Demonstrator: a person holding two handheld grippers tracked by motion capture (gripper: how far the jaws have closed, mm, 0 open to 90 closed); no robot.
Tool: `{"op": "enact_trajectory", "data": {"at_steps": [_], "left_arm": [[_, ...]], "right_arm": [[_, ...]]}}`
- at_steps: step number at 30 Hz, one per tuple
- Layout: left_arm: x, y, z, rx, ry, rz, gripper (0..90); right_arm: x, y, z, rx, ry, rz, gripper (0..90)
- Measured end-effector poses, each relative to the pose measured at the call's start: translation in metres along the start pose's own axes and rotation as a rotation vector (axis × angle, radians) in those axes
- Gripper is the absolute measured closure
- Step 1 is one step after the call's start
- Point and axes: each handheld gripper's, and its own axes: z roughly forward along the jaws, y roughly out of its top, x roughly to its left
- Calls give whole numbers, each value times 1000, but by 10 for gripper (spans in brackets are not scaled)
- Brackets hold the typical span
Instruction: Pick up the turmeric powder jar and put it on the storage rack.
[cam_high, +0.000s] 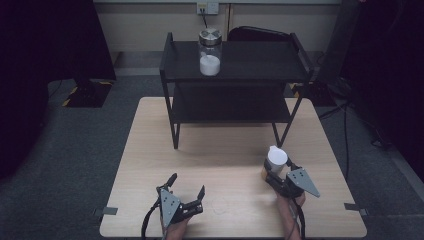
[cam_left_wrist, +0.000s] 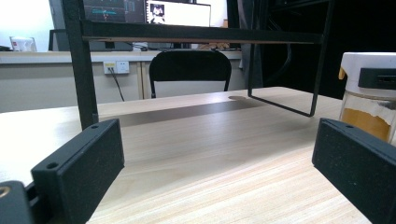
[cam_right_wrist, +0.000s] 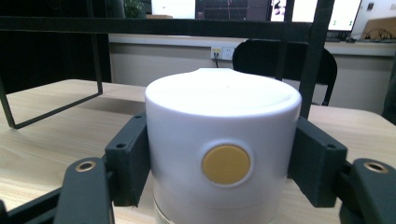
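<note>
Item: white-capped spice jar (cam_high: 275, 161), one, on the counter (cam_high: 150, 150) near its right front, clamped at the cap by the right gripper (cam_high: 278, 172).

A rigid, smooth cap over a clear body part-filled with yellow powder is noted; judged light, slippery, possibly breakable, best held at the cap sides. Left gripper (cam_high: 187, 186): one, jaws wide apart, nothing between. Shelf rack (cam_high: 235, 75): one. Jar of white powder (cam_high: 209, 52): one, on the top shelf.

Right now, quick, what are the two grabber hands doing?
Left gripper: open, holding nothing.
Right gripper: closed on the white-lidded jar.
</note>
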Motion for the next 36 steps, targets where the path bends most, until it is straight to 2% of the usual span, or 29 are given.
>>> {"op": "enact_trajectory", "data": {"at_steps": [8,15,19,23,36], "left_arm": [[0,0,0,0,0,0,16],[0,0,0,0,0,0,16],[0,0,0,0,0,0,16],[0,0,0,0,-1,0,16],[0,0,0,1,3,0,20]], "right_arm": [[5,5,-5,12,-15,12,304],[5,14,-6,21,5,-9,304],[2,19,-8,24,15,0,304],[0,26,-10,28,26,-11,304],[-8,59,-18,-18,89,32,305]]}}
